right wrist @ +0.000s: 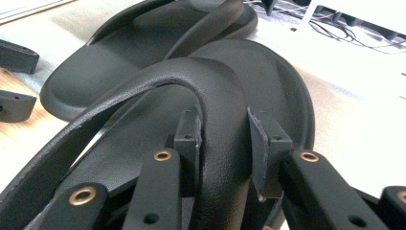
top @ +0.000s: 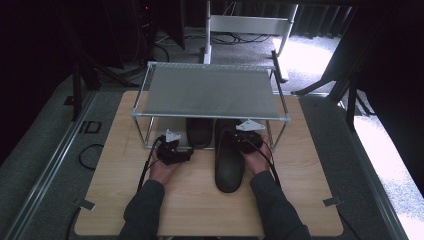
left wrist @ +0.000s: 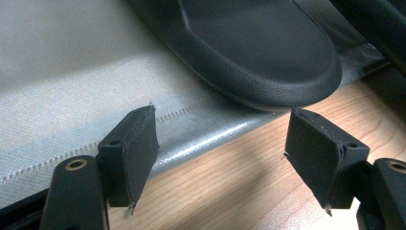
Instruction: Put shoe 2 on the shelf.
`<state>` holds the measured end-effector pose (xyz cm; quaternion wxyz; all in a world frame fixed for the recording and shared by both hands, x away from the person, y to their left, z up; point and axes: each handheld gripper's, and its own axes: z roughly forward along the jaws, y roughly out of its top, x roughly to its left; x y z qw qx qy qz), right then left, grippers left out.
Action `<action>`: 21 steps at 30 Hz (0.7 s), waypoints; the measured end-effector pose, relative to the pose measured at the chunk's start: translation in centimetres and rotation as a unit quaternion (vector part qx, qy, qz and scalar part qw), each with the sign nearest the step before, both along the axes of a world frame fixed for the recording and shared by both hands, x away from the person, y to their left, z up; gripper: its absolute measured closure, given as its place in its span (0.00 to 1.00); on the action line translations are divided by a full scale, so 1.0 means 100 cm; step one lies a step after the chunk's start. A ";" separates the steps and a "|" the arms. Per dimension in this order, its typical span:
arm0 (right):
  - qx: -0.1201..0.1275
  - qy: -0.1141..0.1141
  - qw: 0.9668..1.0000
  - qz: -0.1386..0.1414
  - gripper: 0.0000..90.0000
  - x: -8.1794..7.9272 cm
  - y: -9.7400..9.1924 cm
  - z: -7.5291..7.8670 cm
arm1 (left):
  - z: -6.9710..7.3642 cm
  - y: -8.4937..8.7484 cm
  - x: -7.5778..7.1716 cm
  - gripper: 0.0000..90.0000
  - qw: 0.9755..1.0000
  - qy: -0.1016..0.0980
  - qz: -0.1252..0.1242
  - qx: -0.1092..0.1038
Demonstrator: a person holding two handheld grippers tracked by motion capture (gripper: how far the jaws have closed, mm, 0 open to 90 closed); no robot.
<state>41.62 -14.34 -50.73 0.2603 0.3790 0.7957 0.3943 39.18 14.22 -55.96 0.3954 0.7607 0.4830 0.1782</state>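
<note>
Two black slides, one [top: 199,132] lying on the lower shelf [left wrist: 72,86] of one rack [top: 212,90], the other slide [top: 229,160] jutting onto the table [top: 300,165], right gripper [right wrist: 223,139] clamping its strap, left gripper [left wrist: 220,158] hovering apart, gripping nothing.

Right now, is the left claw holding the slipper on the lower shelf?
No, the left claw stands open with nothing between its pads, and the heel of the slipper lies beyond them, untouched.
</note>
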 end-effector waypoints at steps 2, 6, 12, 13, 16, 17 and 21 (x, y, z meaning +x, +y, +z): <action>-0.001 -0.002 1.000 -0.003 0.76 0.000 0.001 -0.001 | 0.000 0.000 0.000 0.31 1.000 0.000 0.000 0.000; 0.004 -0.005 1.000 -0.008 0.76 -0.001 0.000 -0.003 | 0.000 0.000 0.000 0.31 1.000 0.000 0.000 0.001; -0.001 -0.005 1.000 -0.014 0.76 0.000 0.000 -0.009 | 0.000 0.000 0.000 0.31 1.000 -0.001 0.001 0.001; 0.002 -0.002 1.000 -0.017 0.76 0.000 0.000 -0.010 | 0.000 0.000 0.000 0.31 1.000 -0.001 0.001 0.001; 0.002 0.001 1.000 -0.015 0.76 0.001 0.002 -0.014 | 0.000 0.000 0.000 0.31 1.000 0.000 0.001 0.000; 0.001 0.002 1.000 -0.015 0.75 0.001 0.003 -0.014 | 0.000 0.000 0.000 0.31 1.000 0.000 0.001 0.000; 0.005 -0.002 1.000 -0.018 0.61 -0.004 0.003 -0.012 | 0.000 0.000 0.000 0.31 1.000 0.000 0.001 -0.001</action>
